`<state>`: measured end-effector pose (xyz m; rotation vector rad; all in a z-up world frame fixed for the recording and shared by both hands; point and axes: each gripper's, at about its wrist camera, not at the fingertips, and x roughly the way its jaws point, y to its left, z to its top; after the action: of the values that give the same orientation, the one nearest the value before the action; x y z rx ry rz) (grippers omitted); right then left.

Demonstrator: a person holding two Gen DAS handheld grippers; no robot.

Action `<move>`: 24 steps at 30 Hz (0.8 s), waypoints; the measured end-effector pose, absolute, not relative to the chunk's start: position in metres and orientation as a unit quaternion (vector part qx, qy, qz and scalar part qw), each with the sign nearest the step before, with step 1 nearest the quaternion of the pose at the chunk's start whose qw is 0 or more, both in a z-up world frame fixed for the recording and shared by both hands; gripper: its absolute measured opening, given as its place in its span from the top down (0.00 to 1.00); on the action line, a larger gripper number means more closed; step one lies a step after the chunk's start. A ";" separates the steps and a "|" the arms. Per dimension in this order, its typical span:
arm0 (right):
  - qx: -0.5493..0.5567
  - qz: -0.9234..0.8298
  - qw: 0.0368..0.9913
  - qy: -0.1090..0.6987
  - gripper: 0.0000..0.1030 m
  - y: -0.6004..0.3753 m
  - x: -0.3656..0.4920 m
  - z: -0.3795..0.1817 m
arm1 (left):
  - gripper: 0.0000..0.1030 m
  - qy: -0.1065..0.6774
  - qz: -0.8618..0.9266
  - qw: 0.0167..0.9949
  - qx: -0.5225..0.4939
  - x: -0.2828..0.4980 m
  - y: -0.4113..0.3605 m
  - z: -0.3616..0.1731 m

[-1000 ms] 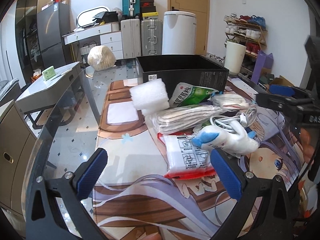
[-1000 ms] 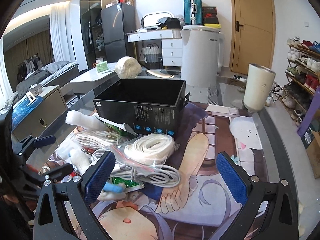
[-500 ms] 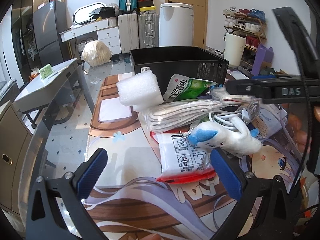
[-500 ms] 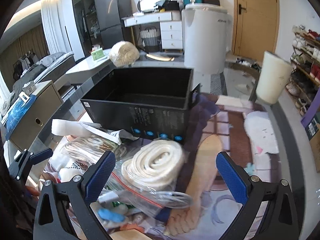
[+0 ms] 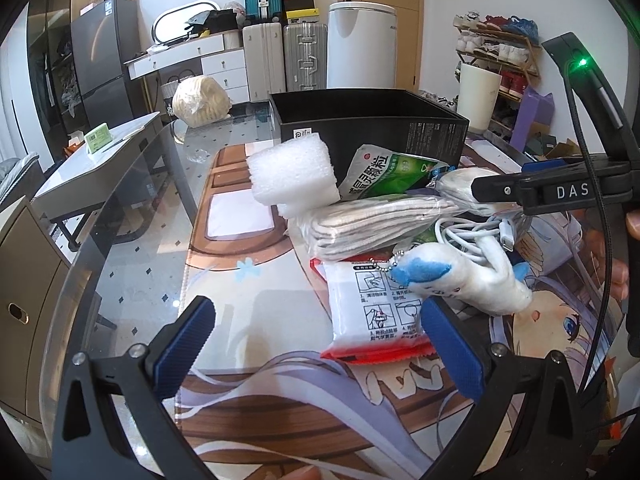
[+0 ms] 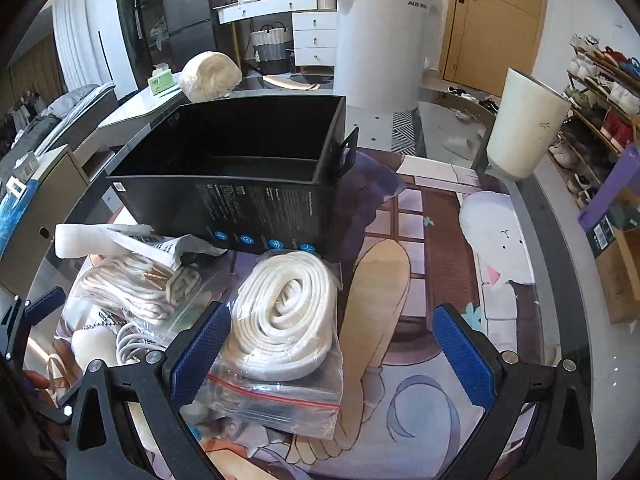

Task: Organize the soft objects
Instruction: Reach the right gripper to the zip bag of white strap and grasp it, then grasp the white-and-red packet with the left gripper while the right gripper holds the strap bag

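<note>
Our right gripper (image 6: pixel 332 356) has wide jaws near the bag of rope (image 6: pixel 284 332) by the box (image 6: pixel 248 200). It looks soft, light and slippery, so we should pinch the thick middle. Our left gripper (image 5: pixel 316 344) is wide too.

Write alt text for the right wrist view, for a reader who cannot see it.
Open right tongs hover low over a zip bag of coiled white cord on an anime-print table mat, the bag lying between the blue pads. Behind it stands an empty black box, with more bagged soft items heaped to the left.
</note>
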<state>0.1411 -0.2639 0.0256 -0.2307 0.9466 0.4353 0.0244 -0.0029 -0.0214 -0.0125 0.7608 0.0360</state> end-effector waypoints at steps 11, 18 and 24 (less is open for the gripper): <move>-0.112 0.222 0.847 0.469 0.21 -0.248 0.148 0.011 | 0.00 0.374 0.010 0.927 -0.007 0.026 -0.004 -0.022; -0.103 0.241 0.846 0.465 0.47 -0.253 0.142 0.012 | 0.00 0.374 0.010 0.927 -0.007 0.026 -0.004 -0.023; -0.093 0.250 0.856 0.443 0.60 -0.264 0.134 0.018 | 0.00 0.374 0.009 0.927 -0.008 0.026 -0.004 -0.023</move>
<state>0.1338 -0.2637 0.0184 -0.1958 0.9305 0.5248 0.0258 -0.0038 -0.0225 -0.0160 0.7671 0.0189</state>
